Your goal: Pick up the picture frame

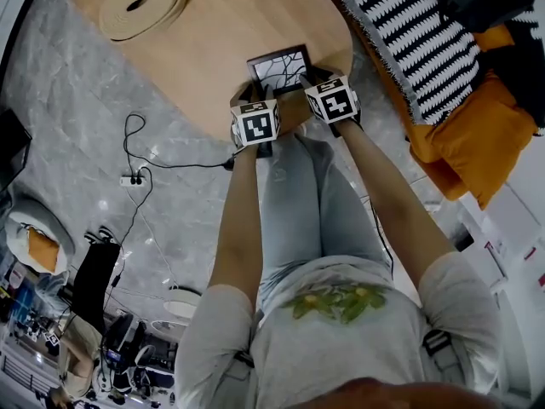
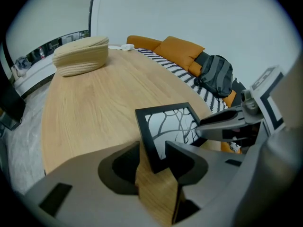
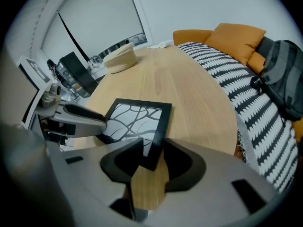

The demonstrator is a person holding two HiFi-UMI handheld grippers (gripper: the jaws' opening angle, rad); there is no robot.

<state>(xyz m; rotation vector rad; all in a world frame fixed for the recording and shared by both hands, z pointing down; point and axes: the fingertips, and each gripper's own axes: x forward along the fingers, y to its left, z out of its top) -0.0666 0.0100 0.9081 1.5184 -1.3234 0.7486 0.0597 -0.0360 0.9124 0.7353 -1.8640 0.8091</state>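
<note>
The wooden table (image 1: 213, 49) lay bare between the picture frame (image 1: 279, 68) and the round woven mat (image 1: 140, 2) at its far end. The left gripper (image 1: 256, 89) and right gripper (image 1: 310, 77) crowded the frame's near corners; a striped throw (image 1: 409, 32) seemingly edged the right side.

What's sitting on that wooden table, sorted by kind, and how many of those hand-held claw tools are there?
Picture frame: 1
Woven straw piece: 1
Small white item: 1
Grippers (left gripper, right gripper): 2
Total: 5
</note>
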